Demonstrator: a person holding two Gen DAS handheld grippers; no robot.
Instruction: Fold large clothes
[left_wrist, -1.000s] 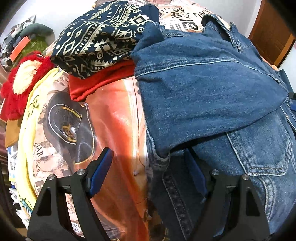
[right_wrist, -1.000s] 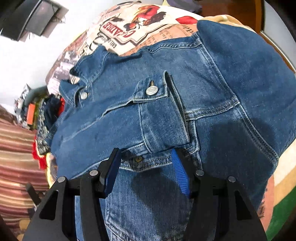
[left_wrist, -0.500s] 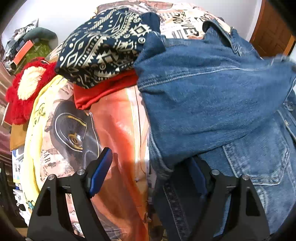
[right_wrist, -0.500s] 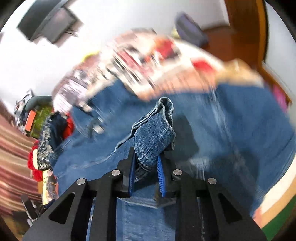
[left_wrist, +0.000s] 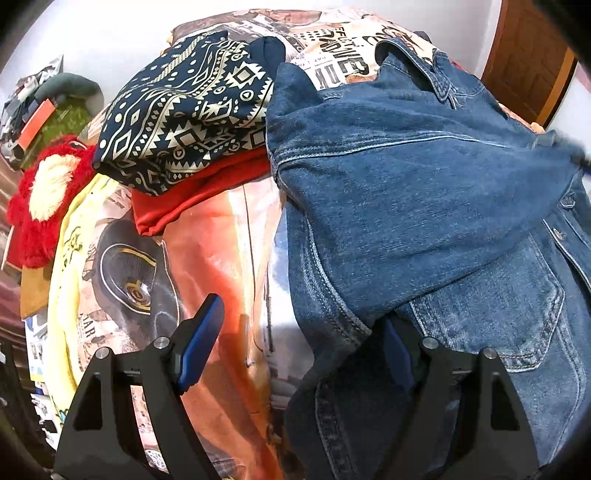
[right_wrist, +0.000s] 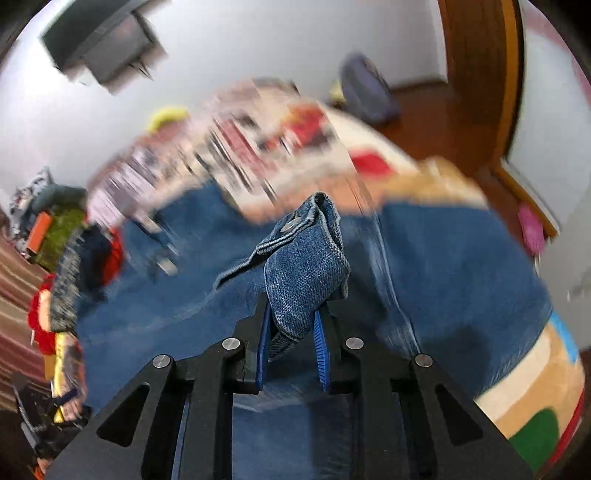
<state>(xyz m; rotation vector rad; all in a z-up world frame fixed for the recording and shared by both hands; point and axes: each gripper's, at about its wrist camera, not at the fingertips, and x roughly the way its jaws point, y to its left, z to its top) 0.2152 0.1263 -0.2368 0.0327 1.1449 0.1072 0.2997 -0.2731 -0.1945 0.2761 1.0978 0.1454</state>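
Showing white walls (right_wrist: 258, 48), a wooden door (left_wrist: 524, 55), brown wooden flooring (right_wrist: 436, 110) and a dark wall-mounted screen (right_wrist: 99, 44); lighting appearing even.

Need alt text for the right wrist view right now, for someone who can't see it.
The right gripper is shut on a bunched fold of the denim jacket, one snap button showing. Behind it, the jacket and patterned bedspread are motion-blurred.
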